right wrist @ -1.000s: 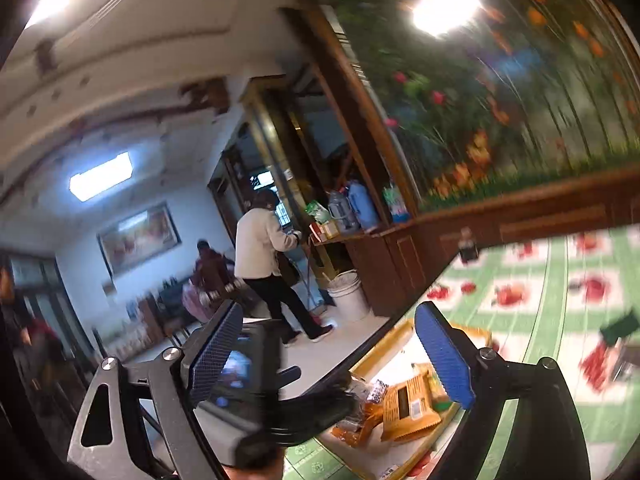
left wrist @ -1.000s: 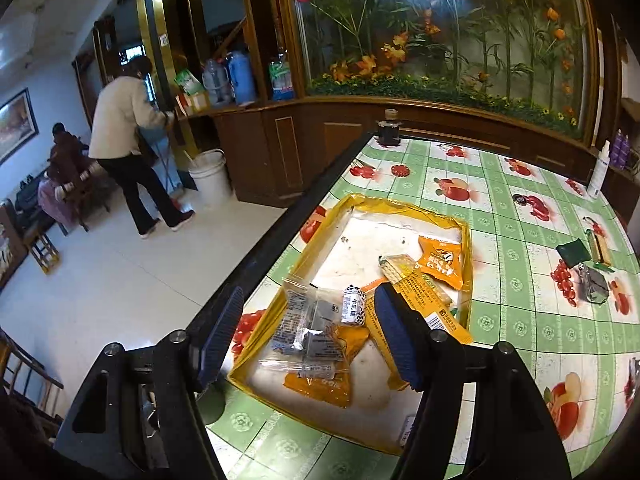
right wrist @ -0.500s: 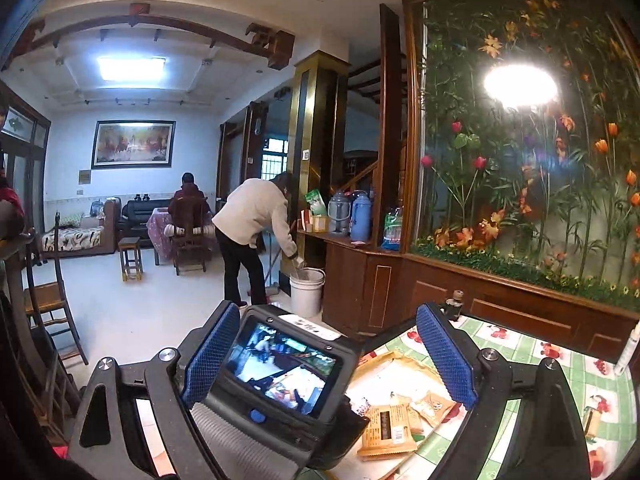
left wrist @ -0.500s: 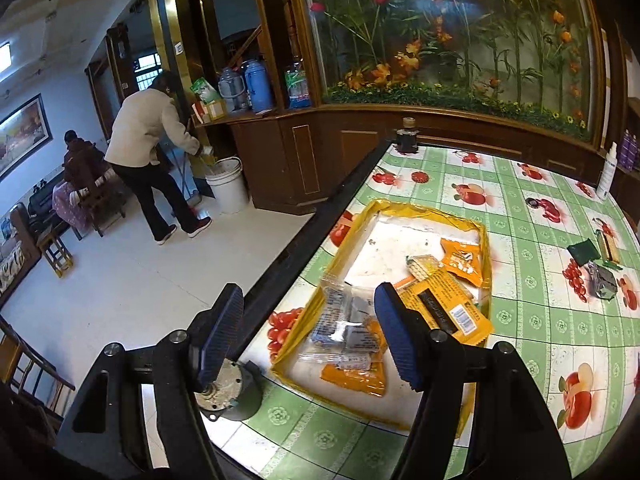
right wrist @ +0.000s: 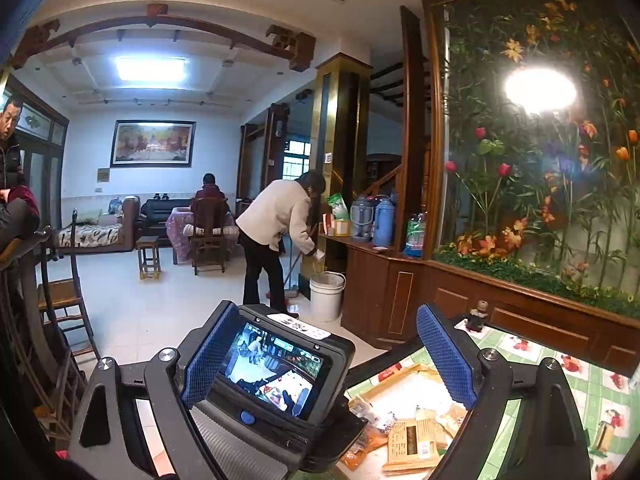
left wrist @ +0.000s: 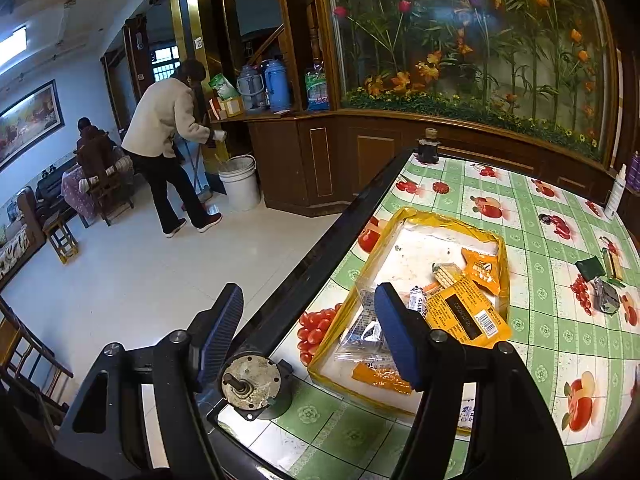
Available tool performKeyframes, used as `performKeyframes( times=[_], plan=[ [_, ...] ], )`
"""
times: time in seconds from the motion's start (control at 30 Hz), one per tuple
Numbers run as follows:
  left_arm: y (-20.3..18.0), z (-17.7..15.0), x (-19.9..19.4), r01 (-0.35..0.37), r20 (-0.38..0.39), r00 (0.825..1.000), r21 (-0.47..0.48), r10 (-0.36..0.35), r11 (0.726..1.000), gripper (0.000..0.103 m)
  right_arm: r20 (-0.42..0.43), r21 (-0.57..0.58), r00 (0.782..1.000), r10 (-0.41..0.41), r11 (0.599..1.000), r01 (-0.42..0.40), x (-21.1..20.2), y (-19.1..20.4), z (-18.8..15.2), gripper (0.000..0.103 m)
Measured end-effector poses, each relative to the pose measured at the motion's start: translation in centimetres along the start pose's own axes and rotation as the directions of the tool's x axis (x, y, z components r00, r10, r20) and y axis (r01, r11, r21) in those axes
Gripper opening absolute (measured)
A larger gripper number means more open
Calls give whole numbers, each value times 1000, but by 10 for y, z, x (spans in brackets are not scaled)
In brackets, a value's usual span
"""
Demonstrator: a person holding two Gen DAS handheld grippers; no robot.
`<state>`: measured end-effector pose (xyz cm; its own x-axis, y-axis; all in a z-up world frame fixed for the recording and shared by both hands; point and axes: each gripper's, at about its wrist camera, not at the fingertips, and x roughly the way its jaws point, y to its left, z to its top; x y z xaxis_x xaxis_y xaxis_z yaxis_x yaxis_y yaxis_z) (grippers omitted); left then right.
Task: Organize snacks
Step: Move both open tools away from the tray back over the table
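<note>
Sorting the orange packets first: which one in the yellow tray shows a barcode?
The big orange packet lying flat mid-tray, with a white barcode at its near corner. The smaller orange packet behind it shows none.

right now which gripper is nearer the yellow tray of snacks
Left. The left gripper hangs open over the near corner of the yellow tray; the right gripper sits behind it, higher and farther back, also open.
</note>
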<state>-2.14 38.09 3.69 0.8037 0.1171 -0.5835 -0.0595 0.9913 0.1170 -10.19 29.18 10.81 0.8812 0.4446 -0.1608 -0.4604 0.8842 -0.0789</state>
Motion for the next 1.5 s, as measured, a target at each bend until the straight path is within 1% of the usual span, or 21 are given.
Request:
performKeyframes(
  times=[0.07, 0.2, 0.3, 0.37, 0.4, 0.47, 0.53, 0.57, 0.63, 0.8, 0.9, 1.0, 1.13, 1.23, 1.27, 1.33, 1.37, 1.43, 1.47, 1.5],
  plan=[
    [1, 1, 0, 20, -4, 1000, -4, -20, 1000, 68, 2, -6, 1000, 12, 1000, -12, 1, 4, 1, 92],
    [4, 0, -2, 19, -3, 1000, -5, -19, 1000, 68, 2, -19, 1000, 9, 1000, -9, 3, 7, 2, 92],
    [5, 0, -2, 31, -8, 999, -10, -31, 999, 68, -4, -10, 1000, 4, 1000, -4, 5, 6, 4, 92],
    [3, -1, -3, 32, -7, 999, -3, -32, 999, 68, -16, -15, 1000, -11, 1000, 11, 7, 5, 5, 93],
    [1, -2, -3, 36, -7, 999, 2, -36, 999, 68, -14, -12, 1000, -19, 1000, 19, 6, 4, 5, 93],
    [-3, -3, -2, 40, -13, 999, 9, -40, 999, 68, 3, 8, 1000, -7, 1000, 7, 0, 1, 4, 93],
    [-9, -3, -3, 56, -19, 998, 20, -56, 998, 68, -20, -4, 999, -33, 999, 33, 0, 0, 3, 93],
    [-11, -3, -4, 59, -16, 998, 23, -59, 998, 68, -12, 2, 999, -40, 999, 40, -4, -2, 2, 93],
    [-19, -3, -8, 70, -9, 998, 34, -69, 997, 68, -12, 25, 999, -33, 999, 34, -10, -10, -1, 93],
    [-40, -3, -10, 113, -11, 994, 67, -112, 991, 68, -34, 100, 997, -68, 992, 71, -26, -39, -10, 93],
    [-54, -5, -10, 141, -17, 990, 87, -140, 986, 68, -59, 150, 993, -104, 982, 112, -38, -64, -22, 93],
    [-73, -8, -9, 185, -34, 983, 110, -182, 977, 68, -103, 214, 981, -163, 960, 181, -55, -93, -43, 93],
    [-108, -14, -7, 262, -77, 964, 161, -253, 951, 68, -186, 310, 949, -254, 902, 302, -85, -140, -79, 93],
    [-138, -19, -11, 331, -109, 943, 202, -315, 922, 68, -237, 381, 914, -329, 834, 399, -118, -176, -107, 93],
    [-146, -20, -12, 347, -117, 937, 214, -329, 913, 68, -257, 401, 898, -358, 806, 436, -131, -188, -118, 93],
    [-165, -22, -13, 389, -144, 920, 234, -364, 891, 68, -296, 431, 866, -403, 753, 498, -153, -209, -138, 93],
    [-174, -24, -14, 408, -159, 912, 244, -379, 880, 68, -326, 448, 842, -429, 714, 537, -167, -221, -151, 93],
    [-195, -28, -17, 445, -181, 894, 272, -409, 853, 68, -377, 477, 805, -458, 649, 593, -190, -240, -173, 93],
    [-202, -30, -18, 455, -189, 890, 284, -416, 844, 68, -397, 489, 791, -466, 621, 612, -200, -248, -183, 93],
    [-211, -32, -19, 467, -197, 883, 299, -425, 832, 68, -423, 501, 771, -476, 585, 637, -212, -258, -196, 93]
  ],
)
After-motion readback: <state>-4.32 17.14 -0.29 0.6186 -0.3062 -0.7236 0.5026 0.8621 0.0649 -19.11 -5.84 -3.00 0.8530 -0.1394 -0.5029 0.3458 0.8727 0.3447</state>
